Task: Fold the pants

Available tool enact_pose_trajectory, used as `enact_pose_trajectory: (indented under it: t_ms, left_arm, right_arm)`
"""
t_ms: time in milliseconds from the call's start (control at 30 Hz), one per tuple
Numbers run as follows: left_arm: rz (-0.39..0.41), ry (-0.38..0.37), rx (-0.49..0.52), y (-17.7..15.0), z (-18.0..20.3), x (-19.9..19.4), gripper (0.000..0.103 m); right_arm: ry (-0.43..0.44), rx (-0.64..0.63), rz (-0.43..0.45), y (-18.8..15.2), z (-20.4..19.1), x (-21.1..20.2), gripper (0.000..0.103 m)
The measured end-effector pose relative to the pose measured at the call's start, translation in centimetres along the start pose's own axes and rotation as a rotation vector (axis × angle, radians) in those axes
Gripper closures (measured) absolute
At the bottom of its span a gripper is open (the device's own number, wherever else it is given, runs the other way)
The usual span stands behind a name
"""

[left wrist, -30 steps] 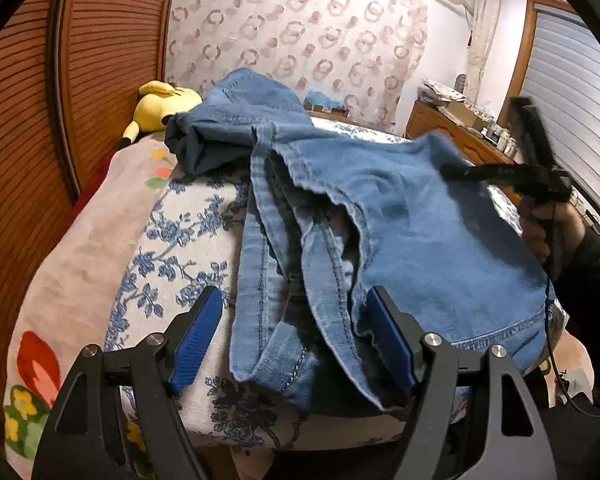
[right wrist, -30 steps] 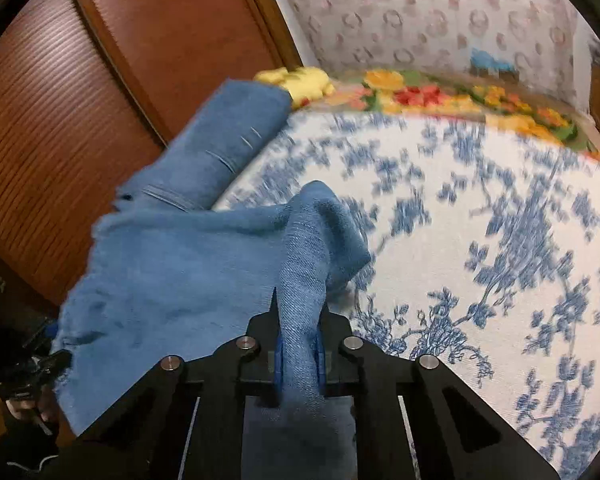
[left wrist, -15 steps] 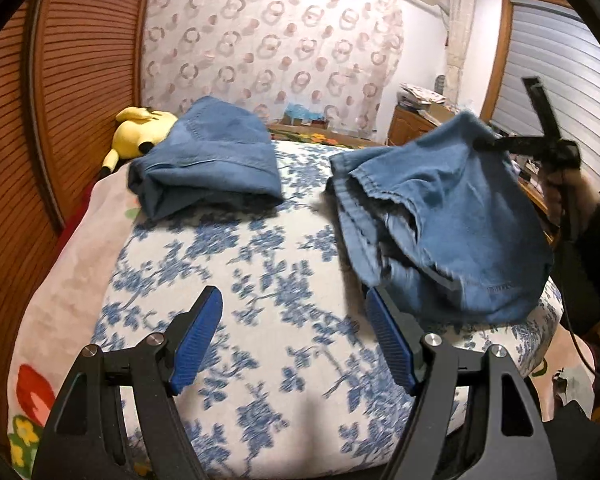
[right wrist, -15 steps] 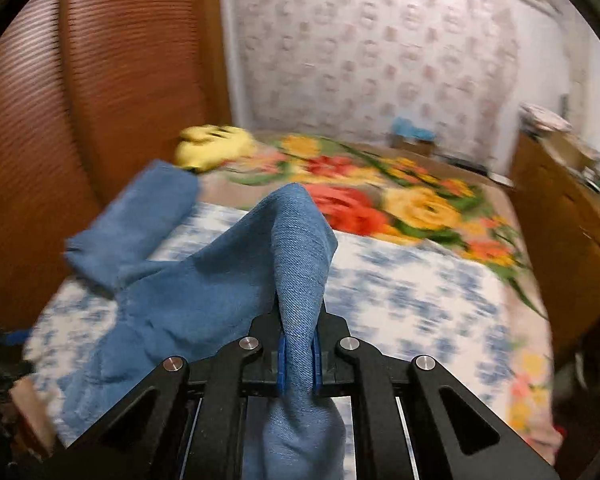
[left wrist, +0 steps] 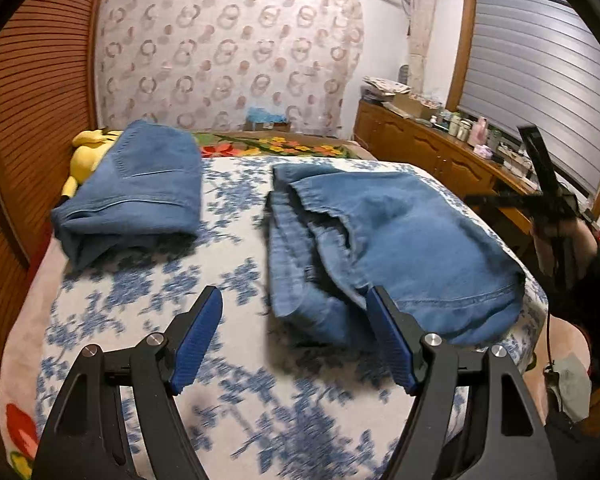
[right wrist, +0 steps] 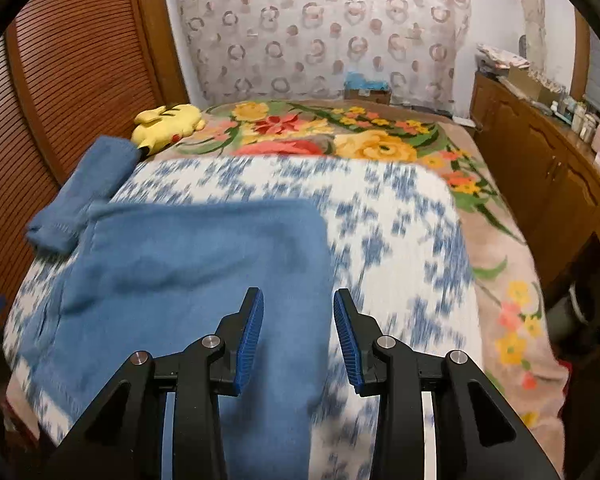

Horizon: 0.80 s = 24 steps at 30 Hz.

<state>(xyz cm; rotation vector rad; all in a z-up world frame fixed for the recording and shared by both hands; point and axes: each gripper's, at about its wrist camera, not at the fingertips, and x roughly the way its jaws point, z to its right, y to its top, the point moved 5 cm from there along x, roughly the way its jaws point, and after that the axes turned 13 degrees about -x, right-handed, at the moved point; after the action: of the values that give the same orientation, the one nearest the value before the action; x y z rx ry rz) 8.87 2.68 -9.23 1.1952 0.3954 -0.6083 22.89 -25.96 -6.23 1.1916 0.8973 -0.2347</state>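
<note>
Floral bed (left wrist: pixel 236 200), loose jeans (left wrist: pixel 400 240); left tongs (left wrist: pixel 294 334) spread empty, right tongs (right wrist: pixel 299 336) opening above denim.

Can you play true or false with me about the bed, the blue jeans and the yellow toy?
1. Two piles of blue denim lie on the bed. True: folded jeans by the wooden wall, loose jeans nearer.
2. The right tongs are squeezing the jeans. False: they are opening, pads off the cloth.
3. The yellow plush toy sits on top of the loose jeans. False: it lies beyond the folded jeans.
4. The left tongs hold nothing. True.
</note>
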Motion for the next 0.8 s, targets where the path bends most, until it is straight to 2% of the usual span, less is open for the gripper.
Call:
enact_pose_trajectory:
  t_ms: [133, 267, 433, 500, 567, 800]
  left_arm:
    - [-0.016, -0.013, 0.009, 0.1, 1.4, 1.3, 0.028]
    - [-0.024, -0.009, 0.021, 0.2, 2.2, 2.2, 0.028]
    - [-0.027, 0.004, 0.040, 1.2, 2.5, 3.3, 0.028]
    - [-0.029, 0.008, 0.047, 1.8, 2.6, 3.8, 0.029]
    - [-0.035, 0.000, 0.058, 2.3, 2.8, 4.3, 0.042]
    - [-0.096, -0.037, 0.076, 4.7, 4.1, 7.4, 0.061]
  right_arm:
    - [0.020, -0.030, -0.005, -2.4, -1.8, -0.9, 0.065]
    - [0.001, -0.046, -0.023, -4.1, -2.4, -0.7, 0.064]
    - [-0.018, -0.001, -0.009, -4.7, -1.7, -0.1, 0.044]
    - [-0.019, 0.010, 0.001, -4.8, -1.8, -0.1, 0.042]
    - [-0.024, 0.005, 0.002, -4.9, -1.9, -0.1, 0.042]
    - [-0.032, -0.005, 0.012, -5.2, -3.2, -0.6, 0.042]
